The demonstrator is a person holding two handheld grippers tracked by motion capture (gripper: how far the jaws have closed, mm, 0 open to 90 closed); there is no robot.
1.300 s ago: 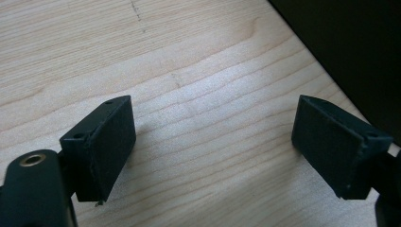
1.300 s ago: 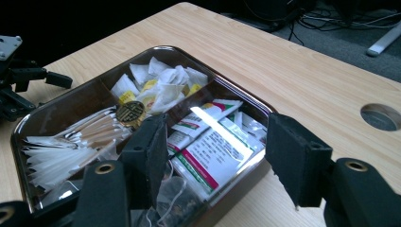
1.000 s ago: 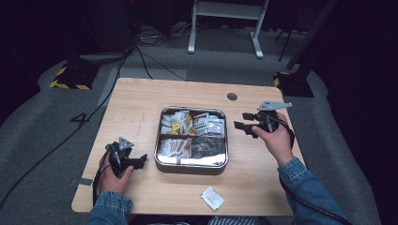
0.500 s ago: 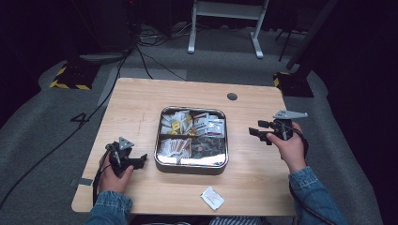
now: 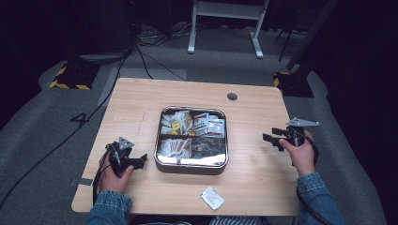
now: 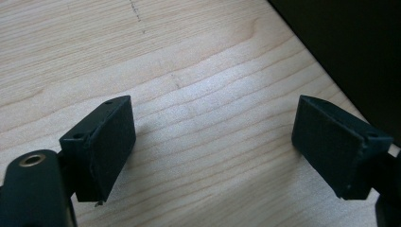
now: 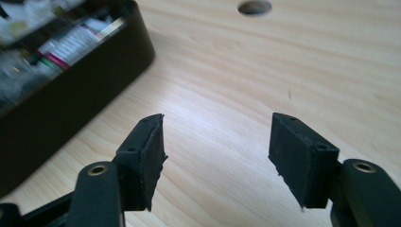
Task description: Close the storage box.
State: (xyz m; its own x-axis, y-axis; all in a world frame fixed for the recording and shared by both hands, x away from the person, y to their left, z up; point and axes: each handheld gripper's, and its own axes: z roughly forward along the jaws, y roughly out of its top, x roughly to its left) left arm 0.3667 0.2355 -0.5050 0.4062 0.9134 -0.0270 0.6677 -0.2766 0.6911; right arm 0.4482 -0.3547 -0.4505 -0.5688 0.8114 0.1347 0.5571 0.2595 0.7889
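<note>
Wooden table (image 5: 141,103), tin in middle. Left gripper (image 5: 139,161) near left edge, just beside tin (image 5: 191,165), jaws wide apart, nothing between, bare wood beneath. Tin full of packets (image 5: 206,125), divided into compartments. Loose white packet (image 5: 212,197) near front edge. Right gripper (image 5: 271,136) near right edge, apart from tin, jaws just been opening, nothing between.
</note>
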